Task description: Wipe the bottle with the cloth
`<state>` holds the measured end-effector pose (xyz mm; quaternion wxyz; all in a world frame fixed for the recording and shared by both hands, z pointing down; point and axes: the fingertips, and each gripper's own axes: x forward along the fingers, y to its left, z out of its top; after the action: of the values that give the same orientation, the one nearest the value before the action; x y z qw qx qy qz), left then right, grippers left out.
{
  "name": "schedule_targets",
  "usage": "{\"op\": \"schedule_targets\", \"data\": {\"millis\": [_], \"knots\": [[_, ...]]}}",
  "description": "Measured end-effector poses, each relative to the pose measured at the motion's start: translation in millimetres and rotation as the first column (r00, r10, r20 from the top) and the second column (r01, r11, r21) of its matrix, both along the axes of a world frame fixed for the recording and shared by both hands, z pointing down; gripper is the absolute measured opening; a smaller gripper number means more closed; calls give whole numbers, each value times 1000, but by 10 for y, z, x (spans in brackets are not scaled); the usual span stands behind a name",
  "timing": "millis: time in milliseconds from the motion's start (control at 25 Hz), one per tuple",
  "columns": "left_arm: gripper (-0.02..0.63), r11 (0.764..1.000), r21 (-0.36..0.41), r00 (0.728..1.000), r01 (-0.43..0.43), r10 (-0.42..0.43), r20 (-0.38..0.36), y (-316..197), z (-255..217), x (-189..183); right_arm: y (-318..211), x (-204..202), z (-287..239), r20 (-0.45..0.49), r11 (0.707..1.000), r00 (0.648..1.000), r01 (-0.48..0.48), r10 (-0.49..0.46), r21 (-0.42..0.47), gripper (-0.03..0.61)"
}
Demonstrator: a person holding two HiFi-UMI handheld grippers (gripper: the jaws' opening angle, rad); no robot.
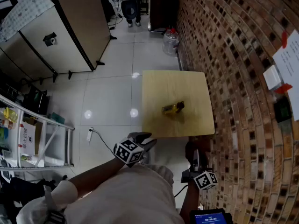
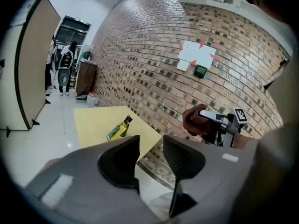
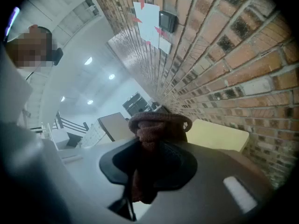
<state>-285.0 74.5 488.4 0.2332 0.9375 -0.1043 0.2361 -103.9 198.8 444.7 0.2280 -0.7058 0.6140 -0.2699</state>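
Bottle point(image 1: 173, 108) is lying on its side near the middle of the bench point(image 1: 159, 85), slightly toward the near edge. Its dark cap end is pointing toward the brick wall point(image 1: 233, 55), and a yellow-green label is showing. Nothing is touching it.

Left fingers point(image 2: 122, 162) are standing about half open with the gap between them empty; the bench edge and floor point(image 1: 107, 101) are showing through it. They are hovering off the near left corner of the bench, over the floor, tilting down toward the bench top, well apart from the bottle.

Right fingers point(image 3: 108, 164) are clamping the cloth point(image 3: 150, 125). It is dark brown and bunched, with 1 wad sticking out past the tips and the rest hanging down between the fingers. They are sitting just off the near edge, toward the wall-side corner, pointing roughly level. The cloth is staying short of the bottle.

The 2 sets of fingers are sitting side by side, apart from each other, both on the near side of the bench.

A water jug point(image 1: 171, 41) is standing on the floor beyond the far edge, by the wall. Papers point(image 1: 292, 59) are hanging on the wall.
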Motion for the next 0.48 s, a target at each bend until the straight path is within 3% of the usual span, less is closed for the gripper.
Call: {"op": "schedule_targets", "data": {"millis": [240,480], "knots": [[193,994,84,996,-63,58,63,-466,152,259,-340,123,2,27,998,998,-60,60,-5,83],[209,972,141,973,-187,163,164,-708,334,908,-463,527,-49,3,995,996,-95,95,-11,83]]}}
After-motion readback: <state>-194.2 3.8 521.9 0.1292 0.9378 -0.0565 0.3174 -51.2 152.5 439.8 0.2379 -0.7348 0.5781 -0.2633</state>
